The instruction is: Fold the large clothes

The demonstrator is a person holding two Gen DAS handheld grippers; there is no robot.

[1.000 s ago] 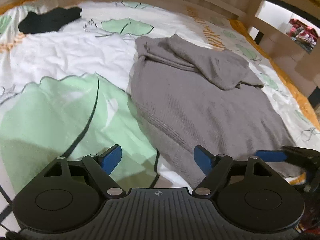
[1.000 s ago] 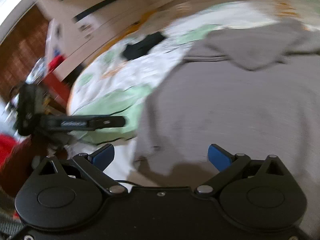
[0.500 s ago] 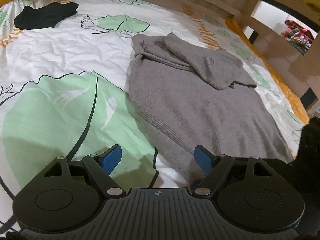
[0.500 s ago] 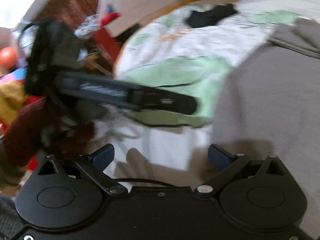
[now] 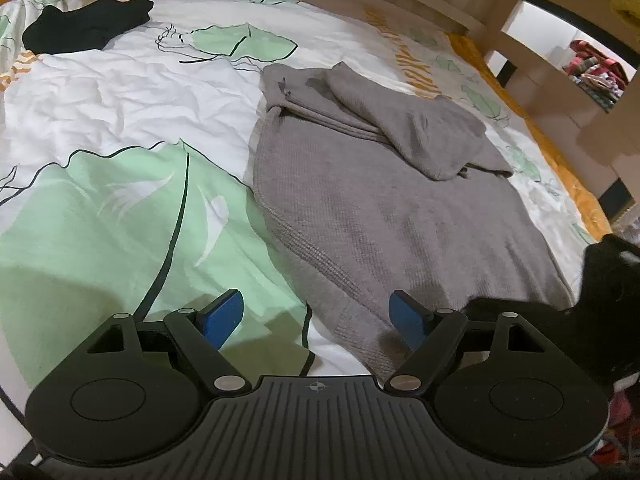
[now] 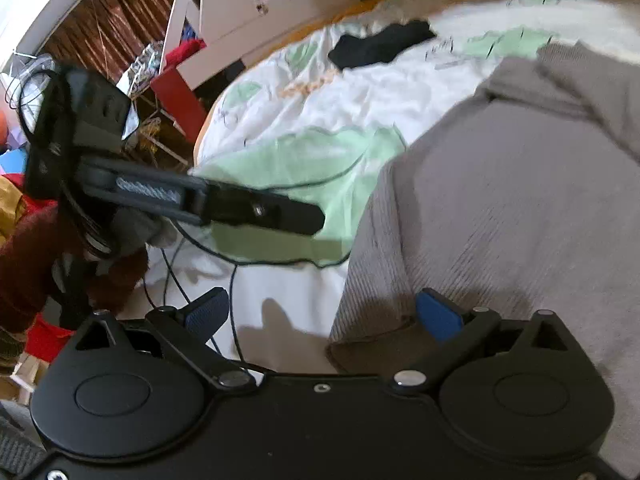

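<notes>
Both grippers are spread wide and hold nothing. Left gripper [image 5: 316, 316]: the sweater [image 5: 396, 208] hem corner lies on the bed [image 5: 100, 120] between the fingers, nearer the right finger [image 5: 408, 316]. Right gripper [image 6: 320, 316]: the sweater's left hem corner lies between the fingers, touching neither. No legible writing.

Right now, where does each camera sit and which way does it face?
Left wrist: on the left claw, low at the bed's near edge, facing up the gray sweater; its open blue pads show.
Right wrist: on the right claw, at the sweater's hem, facing left across the bed; the left claw and a red sleeve show.
Shared: sweater, green-leaf bedsheet, black garment.
</notes>
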